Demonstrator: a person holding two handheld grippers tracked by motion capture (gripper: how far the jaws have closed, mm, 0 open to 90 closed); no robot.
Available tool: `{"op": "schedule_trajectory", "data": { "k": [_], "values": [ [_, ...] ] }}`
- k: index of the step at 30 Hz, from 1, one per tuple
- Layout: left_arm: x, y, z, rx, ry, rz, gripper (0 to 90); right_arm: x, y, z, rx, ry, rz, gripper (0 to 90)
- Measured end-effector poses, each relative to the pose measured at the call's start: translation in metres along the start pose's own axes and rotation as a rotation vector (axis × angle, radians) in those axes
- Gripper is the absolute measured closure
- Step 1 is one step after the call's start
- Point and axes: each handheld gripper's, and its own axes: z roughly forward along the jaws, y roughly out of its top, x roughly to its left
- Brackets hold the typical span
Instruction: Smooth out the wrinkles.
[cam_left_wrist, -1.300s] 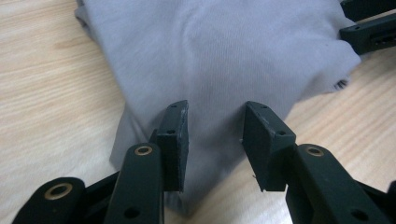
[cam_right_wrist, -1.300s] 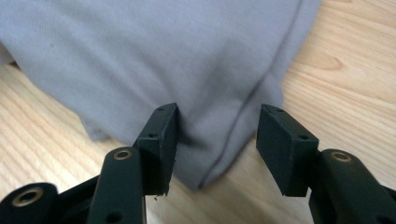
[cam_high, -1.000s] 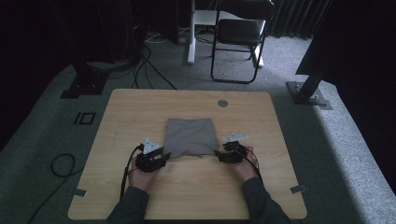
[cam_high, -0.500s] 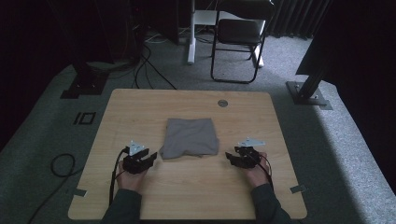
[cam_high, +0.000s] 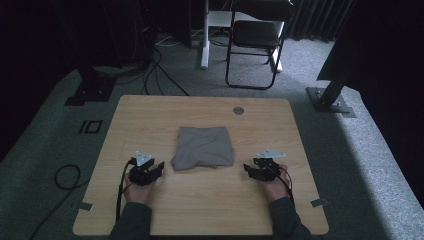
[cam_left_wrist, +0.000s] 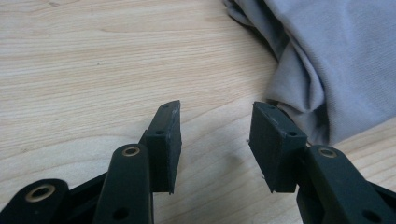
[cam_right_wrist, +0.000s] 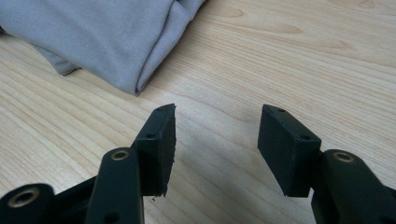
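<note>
Folded grey cloth (cam_high: 202, 147) lies on the desk (cam_high: 150, 112), about midway between the left and right edges and somewhat nearer the near edge than the far one. Folds bunch along its near edge; near left corner of the cloth is rumpled.

Left tool (cam_high: 156, 167) sits low over the desk just off the cloth's near left corner, not touching it. Its jaws stand apart with only bare wood between them, and they have just been opening further. In the left gripper view the cloth's (cam_left_wrist: 327, 60) edge lies just past the right-hand pad (cam_left_wrist: 271, 144).

Right tool (cam_high: 248, 169) sits near the cloth's near right corner, a little apart from it. Jaws apart, nothing between them; the cloth (cam_right_wrist: 107, 37) is ahead and to the left in its own view.

Small round fitting (cam_high: 238, 110) near the desk's far edge.
</note>
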Motion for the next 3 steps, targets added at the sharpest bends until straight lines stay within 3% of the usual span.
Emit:
{"op": "schedule_trajectory", "data": {
  "k": [3],
  "values": [
    [0.0005,0.0,0.0001,-0.001,0.012,-0.012,52.9,0.0001,0.0002,-0.0003,-0.007,-0.001,-0.001,46.2]
  ]
}}
